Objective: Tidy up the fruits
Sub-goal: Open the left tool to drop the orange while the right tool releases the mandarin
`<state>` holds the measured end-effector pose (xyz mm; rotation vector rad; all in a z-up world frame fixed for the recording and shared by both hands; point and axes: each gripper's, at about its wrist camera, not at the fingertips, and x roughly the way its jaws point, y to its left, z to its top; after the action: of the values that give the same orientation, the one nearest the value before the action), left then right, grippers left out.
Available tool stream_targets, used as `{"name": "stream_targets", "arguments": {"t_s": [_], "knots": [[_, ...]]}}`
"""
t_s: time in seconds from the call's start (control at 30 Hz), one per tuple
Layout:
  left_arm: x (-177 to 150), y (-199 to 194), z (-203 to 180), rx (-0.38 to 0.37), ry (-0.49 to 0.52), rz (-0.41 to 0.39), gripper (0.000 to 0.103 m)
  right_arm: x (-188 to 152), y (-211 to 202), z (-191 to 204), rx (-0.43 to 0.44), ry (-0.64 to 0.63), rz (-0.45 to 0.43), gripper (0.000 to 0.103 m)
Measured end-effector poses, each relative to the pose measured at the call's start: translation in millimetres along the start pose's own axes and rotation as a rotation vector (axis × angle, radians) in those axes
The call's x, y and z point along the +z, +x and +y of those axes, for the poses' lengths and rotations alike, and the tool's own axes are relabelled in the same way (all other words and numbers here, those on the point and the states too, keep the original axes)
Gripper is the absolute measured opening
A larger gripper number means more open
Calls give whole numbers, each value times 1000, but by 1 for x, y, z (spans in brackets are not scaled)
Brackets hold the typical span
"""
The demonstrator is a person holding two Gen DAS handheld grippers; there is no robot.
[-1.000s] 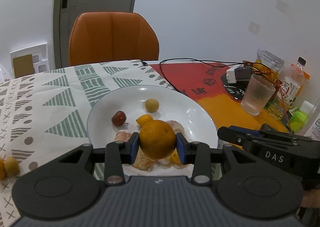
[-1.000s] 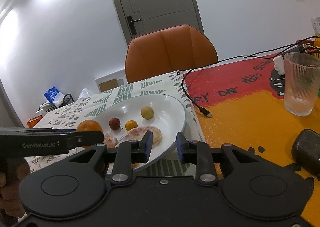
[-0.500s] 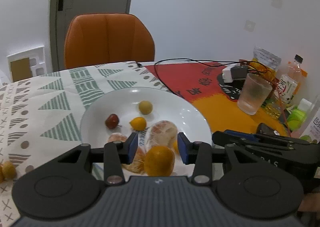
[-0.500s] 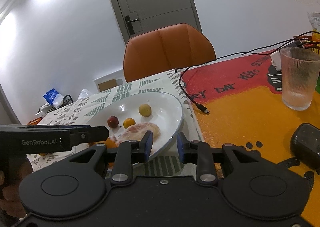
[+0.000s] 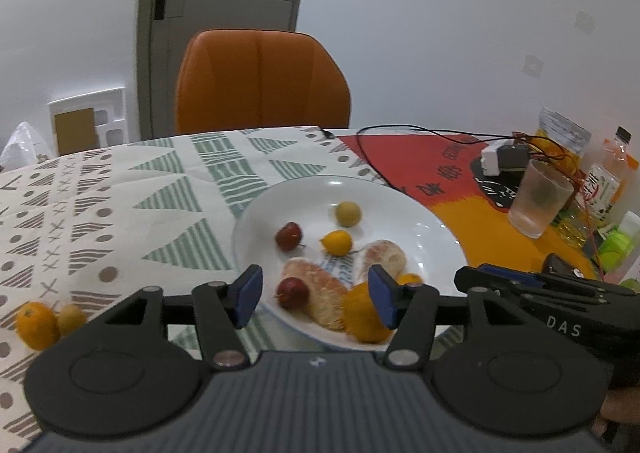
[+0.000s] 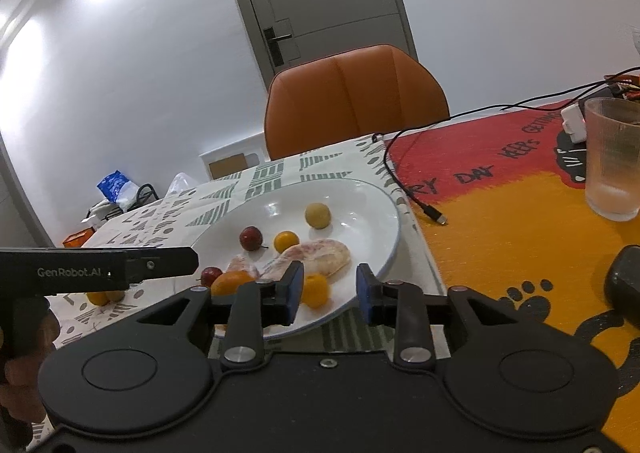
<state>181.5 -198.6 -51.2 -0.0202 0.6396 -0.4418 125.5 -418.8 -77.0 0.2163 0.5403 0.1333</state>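
A white plate [image 5: 420, 213] holds several fruits: an orange [image 5: 362, 319] at its near edge, two peeled segments [image 5: 320, 289], two red fruits [image 5: 289, 236], small yellow ones [image 5: 337, 242]. My left gripper [image 5: 314, 295] is open and empty above the plate's near edge, the orange just beside its right finger. An orange [image 5: 36, 325] and a small greenish fruit [image 5: 71, 318] lie on the cloth at left. My right gripper [image 6: 327, 289] is open and empty at the plate's [image 6: 380, 213] near rim.
An orange chair [image 5: 260, 81] stands behind the table. A frosted glass [image 5: 538, 199], bottles, a charger and black cables [image 5: 384, 169] sit at right. A dark object [image 6: 624, 285] lies on the orange mat at right.
My left gripper let go of the orange onto the plate's near edge, opened wide and pulled back a little to the left. The right gripper stayed open, shifting slightly.
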Motion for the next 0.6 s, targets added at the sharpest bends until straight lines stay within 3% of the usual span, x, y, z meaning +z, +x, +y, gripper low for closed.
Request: {"name": "stream_targets", "arguments": {"t_s": [0.37, 0.6], "knots": [[-7, -19, 24, 105, -9, -28, 79, -2, -2, 25, 31, -24, -2, 56], [-8, -30, 44, 160, -47, -49, 85, -1, 0, 39, 62, -38, -5, 80]]}}
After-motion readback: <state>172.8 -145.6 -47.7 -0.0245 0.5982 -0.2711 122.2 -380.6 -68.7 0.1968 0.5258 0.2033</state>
